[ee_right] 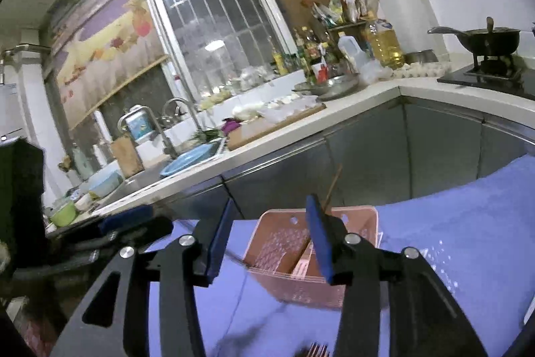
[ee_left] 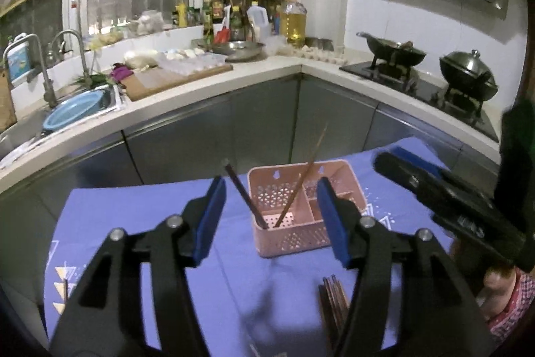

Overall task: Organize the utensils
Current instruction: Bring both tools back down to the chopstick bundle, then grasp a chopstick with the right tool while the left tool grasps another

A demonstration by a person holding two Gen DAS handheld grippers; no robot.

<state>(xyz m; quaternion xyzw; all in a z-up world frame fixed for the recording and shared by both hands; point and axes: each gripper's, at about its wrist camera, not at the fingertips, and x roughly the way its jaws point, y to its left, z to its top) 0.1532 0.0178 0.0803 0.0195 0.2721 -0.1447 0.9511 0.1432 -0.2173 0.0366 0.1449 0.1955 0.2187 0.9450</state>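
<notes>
Nearest you, a bundle of loose chopsticks [ee_left: 332,303] lies at the near edge of the blue tablecloth [ee_left: 133,216], within reach for sorting. Your left gripper [ee_left: 272,223] hovers above it with jaws spread and empty; your right gripper [ee_right: 267,243] is likewise parted, holding nothing. Farther along the cloth, toward its far edge, stands the pink organizer basket [ee_left: 291,236], where a dark chopstick [ee_left: 245,194] and a lighter chopstick [ee_left: 302,179] lean upright in the left compartment, apparently already sorted.
</notes>
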